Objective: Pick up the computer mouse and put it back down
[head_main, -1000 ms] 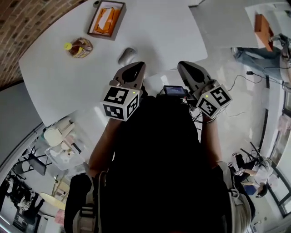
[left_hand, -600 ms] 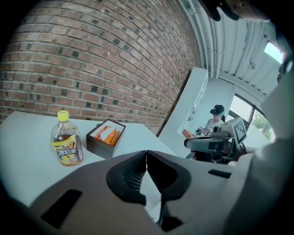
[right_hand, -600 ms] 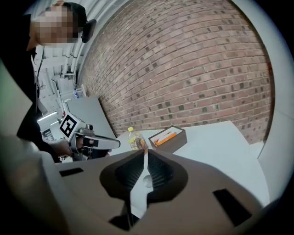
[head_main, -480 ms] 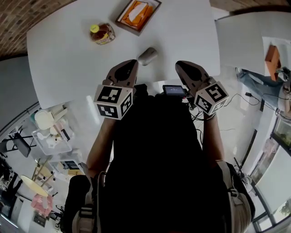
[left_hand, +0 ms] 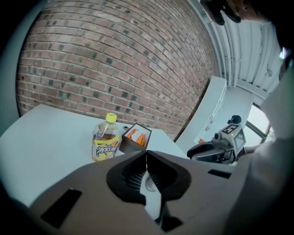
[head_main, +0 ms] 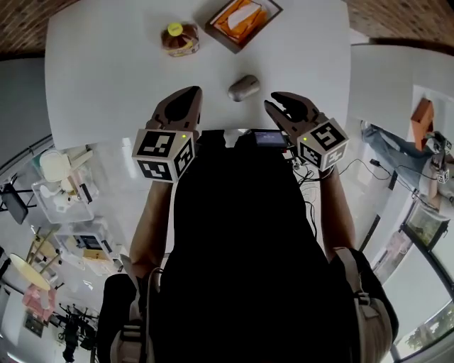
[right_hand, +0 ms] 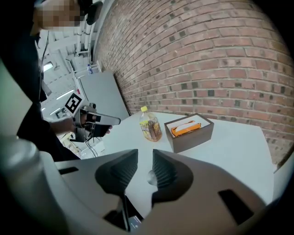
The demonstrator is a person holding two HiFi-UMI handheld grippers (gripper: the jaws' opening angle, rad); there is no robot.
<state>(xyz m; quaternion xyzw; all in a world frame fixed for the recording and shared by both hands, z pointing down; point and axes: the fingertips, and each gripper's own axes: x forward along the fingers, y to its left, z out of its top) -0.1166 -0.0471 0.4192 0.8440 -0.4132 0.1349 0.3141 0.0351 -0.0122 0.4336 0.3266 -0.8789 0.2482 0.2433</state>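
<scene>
**Right jaws parted short of the mouse, left jaws closed**

The right gripper (right_hand: 145, 156) has just been opening its jaws. They stand a narrow gap apart, and the ribbed pads press on nothing. The left gripper (left_hand: 147, 153) has its jaws closed tip to tip and holds nothing.

In the head view the grey oval computer mouse (head_main: 243, 87) lies flat on the white table (head_main: 106, 71), upper centre of the frame. It is between the two gripper tips and a little beyond them, nearer the right one and touching neither. In the right gripper view it shows through the gap, farther off on the tabletop.

Beyond the mouse, toward the top of the frame, a clear plastic bottle of amber drink with a yellow cap and label (head_main: 179, 39) stands upright. Just to its right sits a dark brown open box holding something orange (head_main: 243, 21).

A red-brown brick wall (left_hand: 115, 59) runs behind the table's far edge. A second white table (head_main: 397, 71) stands at the upper right. The floor around is pale and glossy, with thin cables (head_main: 355, 166) at mid right and a clear bin of oddments (head_main: 60, 195) at the left.
</scene>
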